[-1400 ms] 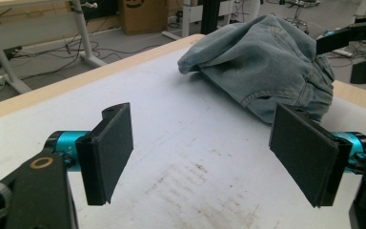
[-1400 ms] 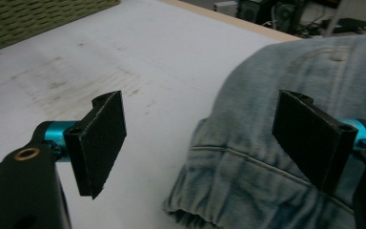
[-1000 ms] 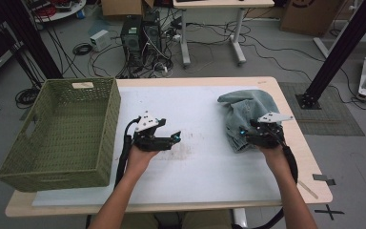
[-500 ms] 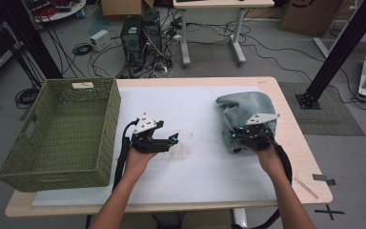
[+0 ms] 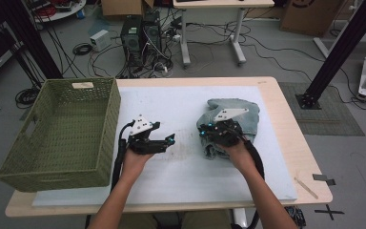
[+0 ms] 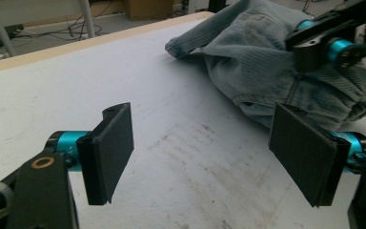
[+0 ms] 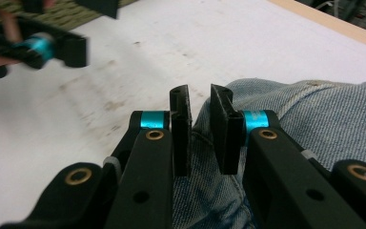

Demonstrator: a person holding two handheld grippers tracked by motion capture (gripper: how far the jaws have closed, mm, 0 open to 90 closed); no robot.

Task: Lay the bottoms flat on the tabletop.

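Lying bunched on the white mat point(image 5: 181, 176), denim jeans point(image 5: 240, 114) pinched, apparently, between right gripper point(image 7: 200, 102) jaws just closing; left gripper point(image 6: 209, 148) wide open beside, holding nothing

Wooden table point(image 5: 286, 124) carried white mat point(image 5: 181, 102); green basket point(image 5: 62, 129) at left edge, crumpled jeans point(image 5: 248, 114) right of centre.

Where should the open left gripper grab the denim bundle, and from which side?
Judging by its pose, take the bunched fold on the jeans' near edge, facing the left gripper. Come in low and level across the white mat from the basket side. That edge stands up thick enough to bite, while the right gripper is already pinched on denim farther along.
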